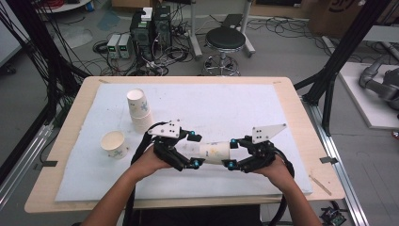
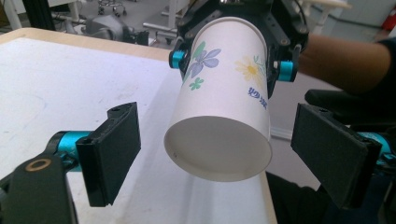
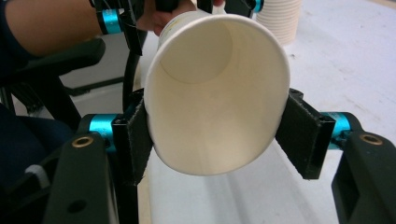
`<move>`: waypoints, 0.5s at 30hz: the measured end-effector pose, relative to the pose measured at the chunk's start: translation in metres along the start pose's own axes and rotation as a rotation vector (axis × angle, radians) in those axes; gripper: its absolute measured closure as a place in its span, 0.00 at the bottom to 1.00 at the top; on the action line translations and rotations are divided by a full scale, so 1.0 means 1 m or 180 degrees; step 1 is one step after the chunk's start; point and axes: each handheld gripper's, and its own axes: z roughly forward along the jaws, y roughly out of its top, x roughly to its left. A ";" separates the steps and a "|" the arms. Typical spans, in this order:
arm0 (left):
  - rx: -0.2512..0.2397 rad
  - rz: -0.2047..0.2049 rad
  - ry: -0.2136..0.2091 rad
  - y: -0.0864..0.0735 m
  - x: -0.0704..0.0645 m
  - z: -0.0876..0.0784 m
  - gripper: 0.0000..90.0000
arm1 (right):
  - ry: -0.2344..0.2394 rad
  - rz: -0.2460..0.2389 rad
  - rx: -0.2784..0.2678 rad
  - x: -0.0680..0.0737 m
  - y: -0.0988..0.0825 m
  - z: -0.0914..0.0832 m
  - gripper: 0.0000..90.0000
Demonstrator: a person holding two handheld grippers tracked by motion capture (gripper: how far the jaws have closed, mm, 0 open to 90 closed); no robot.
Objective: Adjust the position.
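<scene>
Cables, computer boxes and a round stool (image 1: 226, 40) crowd the floor beyond my table (image 1: 301, 123), which carries a white mat (image 1: 226, 106). On that mat, toward the left, I see a stack of paper cups (image 1: 139, 110) standing mouth down, and nearer me a single cup (image 1: 114, 143) standing mouth up.

What I am working with is the flowered paper cup (image 1: 212, 152), held lying sideways above the mat between my two hands. My right gripper (image 1: 231, 153) has it: in the right gripper view the two black pads press on opposite sides of the cup (image 3: 217, 95) just behind its rim, the mouth facing the camera and squeezed slightly oval by the clamp. The left gripper view confirms this from the far end, with those jaws closed on the wide part of the cup (image 2: 223, 100) near its rim.

My left gripper (image 1: 193, 149) has let go. Its jaws stand wide apart, one on each side of the cup's base end, and in the left gripper view there is clear space between each pad (image 2: 114, 147) and the cup wall. The closed bottom points straight at that camera, sitting between the open fingers without touching either.
</scene>
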 end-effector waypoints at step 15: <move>0.0459 0.0123 0.0179 0.003 0.001 0.007 0.18 | -0.0109 -0.0057 0.0732 -0.003 0.025 0.010 0.38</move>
